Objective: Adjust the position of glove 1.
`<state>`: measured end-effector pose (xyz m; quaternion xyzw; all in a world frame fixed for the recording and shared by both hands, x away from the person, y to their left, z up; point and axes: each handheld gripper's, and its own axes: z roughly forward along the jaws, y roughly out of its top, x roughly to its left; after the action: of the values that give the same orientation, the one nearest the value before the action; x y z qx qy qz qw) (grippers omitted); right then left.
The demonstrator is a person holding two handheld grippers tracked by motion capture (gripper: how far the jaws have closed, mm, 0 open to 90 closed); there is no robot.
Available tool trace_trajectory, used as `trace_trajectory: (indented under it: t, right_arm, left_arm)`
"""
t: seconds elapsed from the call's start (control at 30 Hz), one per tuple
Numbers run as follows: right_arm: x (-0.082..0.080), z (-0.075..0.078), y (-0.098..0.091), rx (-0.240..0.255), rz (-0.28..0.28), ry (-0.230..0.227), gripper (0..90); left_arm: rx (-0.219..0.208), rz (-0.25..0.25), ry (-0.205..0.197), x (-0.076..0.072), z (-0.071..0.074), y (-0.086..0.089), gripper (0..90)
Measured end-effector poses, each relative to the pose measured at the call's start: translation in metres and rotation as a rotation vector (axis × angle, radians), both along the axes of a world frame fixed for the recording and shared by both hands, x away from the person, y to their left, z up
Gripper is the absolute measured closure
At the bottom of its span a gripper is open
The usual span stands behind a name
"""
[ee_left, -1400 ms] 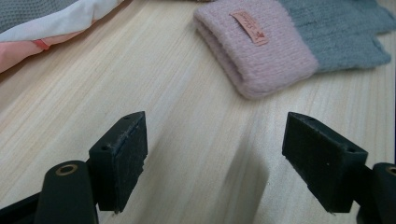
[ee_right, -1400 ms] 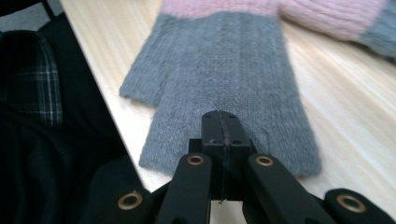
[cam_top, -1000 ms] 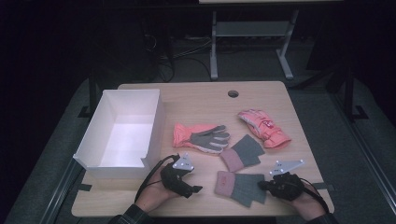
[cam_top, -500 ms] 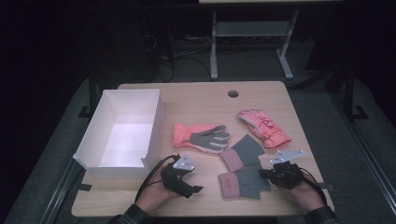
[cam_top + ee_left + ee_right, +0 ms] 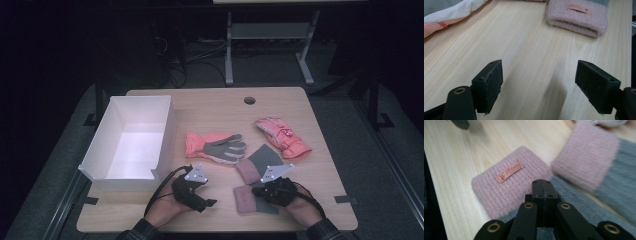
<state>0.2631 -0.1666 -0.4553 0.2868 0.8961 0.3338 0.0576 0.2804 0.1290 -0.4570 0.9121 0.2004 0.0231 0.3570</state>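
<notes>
**Q:** ok so where's everything from up top?

**Me:** High view: my right gripper (image 5: 265, 191) sits over the near knit mitten (image 5: 246, 198), the one with the pink cuff and grey body, at the table's (image 5: 220, 107) front edge. Its twin, the far knit mitten (image 5: 257, 162), lies just behind it. My left gripper (image 5: 200, 200) rests on bare wood to the left, near the white box (image 5: 165, 125). A pink-and-grey work glove (image 5: 215, 146) and a pink ski glove (image 5: 282, 136) lie further back.

**Q:** and your left gripper view?

**Me:** Jaws wide apart, nothing between them, just tabletop (image 5: 524, 50). The near mitten's pink cuff (image 5: 577, 16) with its little label is up ahead, well apart from my pads (image 5: 490, 85). The work glove's edge (image 5: 446, 12) is at top left.

**Q:** right gripper view?

**Me:** Jaws pressed together, pads meeting. They're right above the near mitten (image 5: 509, 185), about where pink cuff meets grey. Can't tell whether any fabric is pinched. The far mitten's cuff (image 5: 586, 152) is blurry, just beside it.
</notes>
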Motion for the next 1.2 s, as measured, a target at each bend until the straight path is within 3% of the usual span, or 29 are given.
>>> trace_trajectory:
  t: [0.53,0.6,0.67,0.83,0.97,1.2]
  right_arm:
    - [-0.009,-0.001,0.036,0.002,0.114,-0.001,90.0]
    - [-0.008,0.004,0.03,0.032,0.092,0.001,88.0]
    - [-0.003,0.01,0.019,0.061,0.05,-0.026,86.0]
    - [0.018,0.02,-0.011,0.09,-0.139,-0.056,76.3]
    - [0.034,0.019,-0.02,0.087,-0.26,-0.067,71.1]
    - [0.057,0.007,-0.014,0.07,-0.313,-0.044,66.1]
  left_arm:
    - [0.017,-0.011,0.001,0.0,0.0,0.001,20.3]
    - [0.014,-0.01,0.001,0.0,0.0,0.001,20.3]
    - [0.008,-0.007,0.001,0.0,0.0,0.001,20.3]
    - [0.008,-0.002,0.0,0.0,0.0,0.001,20.3]
    - [0.018,-0.006,-0.002,0.0,-0.001,0.001,20.3]
    - [0.012,-0.004,0.003,0.001,-0.001,0.002,20.3]
